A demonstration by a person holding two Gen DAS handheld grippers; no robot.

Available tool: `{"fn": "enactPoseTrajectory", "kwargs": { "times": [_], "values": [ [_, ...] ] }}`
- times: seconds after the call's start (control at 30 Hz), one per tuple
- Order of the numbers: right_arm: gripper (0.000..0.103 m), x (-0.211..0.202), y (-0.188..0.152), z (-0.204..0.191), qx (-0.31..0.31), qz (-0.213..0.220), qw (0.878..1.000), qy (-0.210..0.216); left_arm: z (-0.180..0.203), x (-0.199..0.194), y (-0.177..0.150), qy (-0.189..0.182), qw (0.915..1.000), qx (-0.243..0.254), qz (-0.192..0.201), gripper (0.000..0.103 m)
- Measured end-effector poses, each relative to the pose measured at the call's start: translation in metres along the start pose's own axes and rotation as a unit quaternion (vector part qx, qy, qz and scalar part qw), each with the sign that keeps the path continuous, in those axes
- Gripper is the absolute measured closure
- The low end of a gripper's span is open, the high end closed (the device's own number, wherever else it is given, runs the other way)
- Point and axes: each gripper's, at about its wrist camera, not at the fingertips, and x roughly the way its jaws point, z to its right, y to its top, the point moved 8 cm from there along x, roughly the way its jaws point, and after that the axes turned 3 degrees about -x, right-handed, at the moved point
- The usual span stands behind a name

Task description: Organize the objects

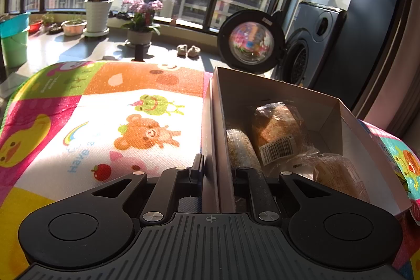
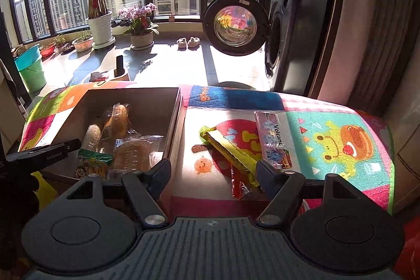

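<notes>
Here, my left hand-held gripper [image 1: 217, 169] pinches the wall of the open brown cardboard box [image 2: 173, 120], which already holds several wrapped snacks [image 2: 118, 141]. My right hand-held gripper [image 2: 213, 171] hangs spread above the colourful cartoon mat [image 2: 328, 143], where a yellow wrapped bar [image 2: 231, 151], a small red packet [image 2: 237, 185] and a pink candy pack [image 2: 274, 139] remain outside, unpacked.

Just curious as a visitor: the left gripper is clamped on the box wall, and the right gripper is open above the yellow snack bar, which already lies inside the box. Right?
Not quite. The yellow snack bar lies on the colourful mat, outside the box, as the right wrist view shows. The left gripper is clamped on the box wall, and the right gripper is open above the bar.
</notes>
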Motion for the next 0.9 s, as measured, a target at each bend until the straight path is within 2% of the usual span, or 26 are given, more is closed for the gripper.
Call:
{"fn": "enactPoseTrajectory", "kwargs": {
  "times": [0.1,0.23,0.4,0.57,0.7,0.8,0.9],
  "values": [
    [0.031,-0.006,-0.021,0.052,0.021,0.005,0.998,-0.052,0.000,0.000,0.000,0.000,1.0000,0.000,0.000,0.087],
    [0.031,-0.001,-0.055,0.102,0.084,-0.019,0.994,-0.067,0.000,0.000,0.000,0.000,1.0000,0.000,0.000,0.087],
    [0.032,0.018,-0.080,0.127,0.121,-0.041,0.989,-0.079,0.000,0.000,0.000,0.000,1.0000,0.000,0.000,0.087],
    [0.035,0.043,-0.064,0.104,0.114,-0.042,0.992,-0.040,0.000,0.000,0.000,0.000,1.0000,0.000,0.000,0.087],
    [0.035,0.068,-0.031,0.056,0.045,-0.031,0.998,-0.015,-0.001,-0.001,0.000,0.001,1.0000,0.002,0.001,0.087],
    [0.035,0.094,-0.009,0.022,0.005,-0.040,0.999,0.003,-0.001,-0.002,0.000,0.001,1.0000,0.003,0.001,0.087],
    [0.042,0.124,0.007,0.000,-0.035,-0.052,0.998,-0.011,-0.001,-0.002,0.002,0.001,1.0000,0.003,0.000,0.087]
  ]
}}
